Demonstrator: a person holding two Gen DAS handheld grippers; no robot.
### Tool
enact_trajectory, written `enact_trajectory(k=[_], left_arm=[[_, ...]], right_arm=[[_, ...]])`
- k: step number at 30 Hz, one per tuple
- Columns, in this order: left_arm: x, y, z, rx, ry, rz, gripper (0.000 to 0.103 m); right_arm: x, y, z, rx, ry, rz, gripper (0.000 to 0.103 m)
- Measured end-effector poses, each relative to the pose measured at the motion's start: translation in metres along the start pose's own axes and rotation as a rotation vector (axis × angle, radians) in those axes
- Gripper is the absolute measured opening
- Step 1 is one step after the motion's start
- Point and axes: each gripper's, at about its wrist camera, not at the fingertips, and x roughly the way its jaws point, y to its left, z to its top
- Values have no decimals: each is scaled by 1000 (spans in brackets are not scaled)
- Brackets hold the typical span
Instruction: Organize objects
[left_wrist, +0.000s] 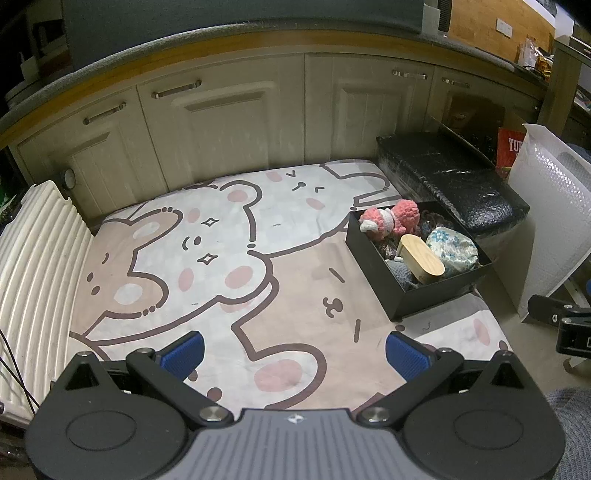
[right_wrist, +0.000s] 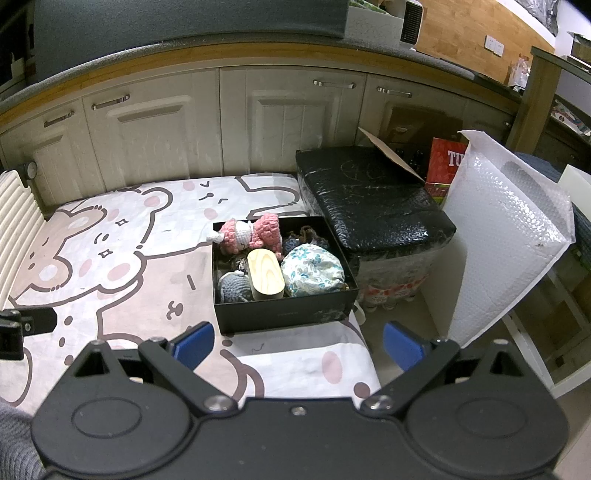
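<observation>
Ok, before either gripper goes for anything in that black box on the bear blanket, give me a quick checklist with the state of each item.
1. Left gripper open and holding nothing: ok.
2. Right gripper open and holding nothing: ok.
3. Black box sits flat on the bear blanket with its top open: ok.
4. Items inside within view: pink crochet doll, wooden oval case, floral pouch, grey crochet piece: ok.
5. Clear room above the box, with no lid or flap over it: ok.
6. What lies under the top items in the box: cannot tell.
</observation>
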Motion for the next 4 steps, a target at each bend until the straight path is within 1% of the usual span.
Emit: enact_trajectory(k=[4], left_arm=[[0, 0, 0, 2, 0, 0, 103]], right_arm=[[0, 1, 0, 0, 0, 0, 99]])
